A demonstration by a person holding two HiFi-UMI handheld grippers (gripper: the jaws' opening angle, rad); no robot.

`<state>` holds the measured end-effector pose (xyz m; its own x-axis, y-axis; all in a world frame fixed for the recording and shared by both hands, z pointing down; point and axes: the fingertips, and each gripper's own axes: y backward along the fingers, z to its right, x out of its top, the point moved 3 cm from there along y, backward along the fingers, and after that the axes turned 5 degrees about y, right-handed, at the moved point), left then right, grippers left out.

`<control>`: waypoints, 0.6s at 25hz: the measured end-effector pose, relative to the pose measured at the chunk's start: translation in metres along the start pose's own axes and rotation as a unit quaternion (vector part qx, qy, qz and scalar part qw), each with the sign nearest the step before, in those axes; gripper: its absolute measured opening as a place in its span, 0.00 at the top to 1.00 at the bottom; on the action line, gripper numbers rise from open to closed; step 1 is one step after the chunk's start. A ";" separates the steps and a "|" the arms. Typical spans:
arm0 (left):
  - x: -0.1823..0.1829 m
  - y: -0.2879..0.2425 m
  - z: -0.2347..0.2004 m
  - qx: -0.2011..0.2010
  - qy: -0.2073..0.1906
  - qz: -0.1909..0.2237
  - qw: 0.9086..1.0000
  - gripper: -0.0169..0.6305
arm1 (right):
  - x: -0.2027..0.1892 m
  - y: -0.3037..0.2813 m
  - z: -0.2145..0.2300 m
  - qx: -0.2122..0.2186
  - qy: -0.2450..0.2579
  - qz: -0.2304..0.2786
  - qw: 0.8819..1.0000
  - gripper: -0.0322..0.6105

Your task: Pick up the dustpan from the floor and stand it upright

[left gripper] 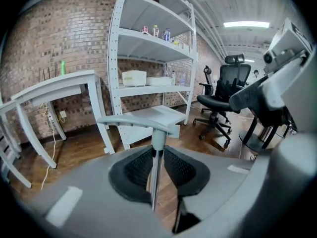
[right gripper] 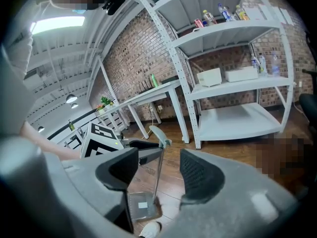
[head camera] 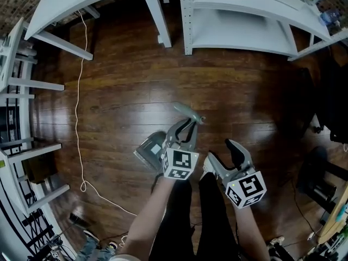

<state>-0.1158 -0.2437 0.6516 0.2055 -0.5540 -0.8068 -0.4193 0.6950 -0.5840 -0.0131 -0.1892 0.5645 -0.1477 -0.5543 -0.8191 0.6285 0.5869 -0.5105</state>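
The dustpan [head camera: 149, 148] is a grey pan on a thin metal pole with a pale green handle [head camera: 189, 112]; it stands roughly upright over the wooden floor. My left gripper [head camera: 186, 130] is shut on the pole just under the handle. In the left gripper view the pole [left gripper: 156, 172] runs up between the black pads [left gripper: 133, 170] to the handle [left gripper: 133, 120]. My right gripper [head camera: 222, 152] hangs just right of it, jaws apart and empty. In the right gripper view the pan [right gripper: 141, 205] and pole [right gripper: 159, 172] stand beyond its pads [right gripper: 198, 175].
A white shelving unit [head camera: 244, 15] and a white table [head camera: 81, 4] stand ahead on the dark wooden floor. A white cord [head camera: 78, 118] trails along the left. A black office chair [left gripper: 225, 93] stands to the right. The person's shoe [right gripper: 148, 229] is beside the pan.
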 end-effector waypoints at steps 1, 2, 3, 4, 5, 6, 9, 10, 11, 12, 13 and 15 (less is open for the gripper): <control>0.005 0.003 -0.002 0.002 0.004 0.008 1.000 0.84 | 0.002 0.000 -0.001 0.000 0.001 0.001 1.000 0.56; 0.010 0.006 -0.003 0.005 0.007 0.015 1.000 0.84 | 0.004 -0.001 -0.002 0.000 0.002 0.002 1.000 0.56; 0.016 0.009 -0.005 0.006 0.010 0.021 1.000 0.84 | 0.007 -0.001 -0.003 0.000 0.002 0.004 1.000 0.56; 0.022 0.012 -0.007 0.007 0.011 0.027 1.000 0.84 | 0.009 -0.001 -0.004 -0.001 0.002 0.005 1.000 0.56; 0.028 0.016 -0.009 0.008 0.011 0.033 0.999 0.84 | 0.012 -0.001 -0.005 -0.002 0.001 0.007 1.000 0.56; 0.034 0.019 -0.010 0.007 0.011 0.040 0.999 0.84 | 0.014 0.000 -0.005 -0.003 0.001 0.008 1.000 0.56; 0.053 0.027 -0.014 0.006 0.006 0.056 0.998 0.84 | 0.021 -0.002 -0.005 -0.007 -0.001 0.012 1.000 0.56; 0.058 0.028 -0.015 0.005 0.003 0.061 0.998 0.84 | 0.023 -0.004 -0.005 -0.008 -0.002 0.013 1.000 0.56; 0.063 0.029 -0.017 0.004 0.000 0.065 0.998 0.84 | 0.026 -0.006 -0.004 -0.008 -0.003 0.015 1.000 0.56; 0.067 0.029 -0.018 0.004 -0.002 0.068 0.998 0.84 | 0.028 -0.007 -0.005 -0.007 -0.002 0.016 1.000 0.56; 0.070 0.029 -0.019 0.004 -0.004 0.070 0.998 0.84 | 0.029 -0.009 -0.005 -0.006 -0.002 0.016 1.000 0.56; 0.076 0.028 -0.020 0.002 -0.007 0.078 0.997 0.85 | 0.032 -0.012 -0.007 -0.003 0.001 0.016 1.000 0.56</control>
<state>-0.1295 -0.2756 0.5763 0.1513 -0.4326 -0.8888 -0.4429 0.7742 -0.4522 -0.0309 -0.2103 0.5428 -0.1283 -0.5344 -0.8355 0.6279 0.6083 -0.4855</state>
